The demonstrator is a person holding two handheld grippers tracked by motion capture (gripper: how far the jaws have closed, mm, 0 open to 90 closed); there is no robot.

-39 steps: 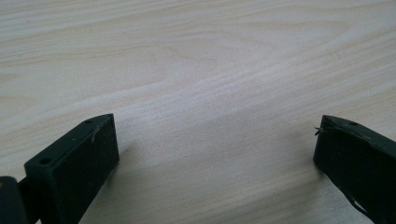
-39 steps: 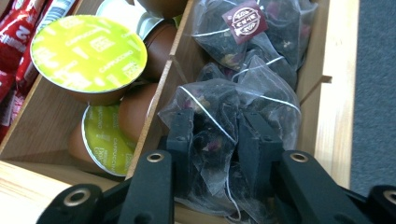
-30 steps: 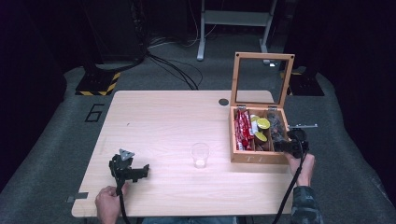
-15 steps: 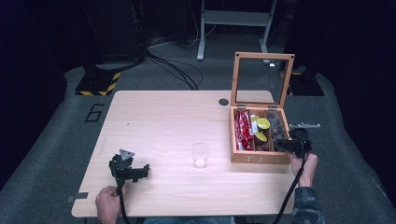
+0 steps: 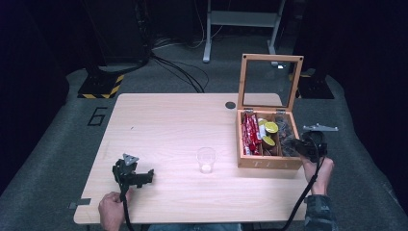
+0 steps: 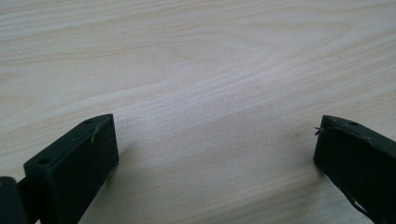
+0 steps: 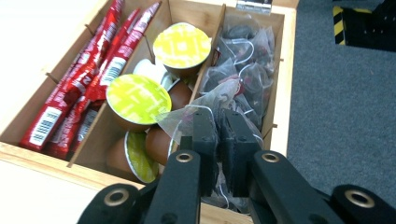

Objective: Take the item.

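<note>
Your right gripper (image 7: 218, 135) pinches a tea bag (image 7: 205, 105), pointing toward 10 o'clock, over the wooden box (image 5: 262, 162) of red sachets (image 7: 79, 79), capsules (image 7: 137, 99) and tea bags; your left gripper (image 6: 215, 154) rests spread on the table (image 5: 168, 125).

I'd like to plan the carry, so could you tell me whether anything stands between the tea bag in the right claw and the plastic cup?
Only the wooden box's own walls and dividers: the right claw pinches the tea bag inside it. Beyond that, bare table leads to the plastic cup.
</note>
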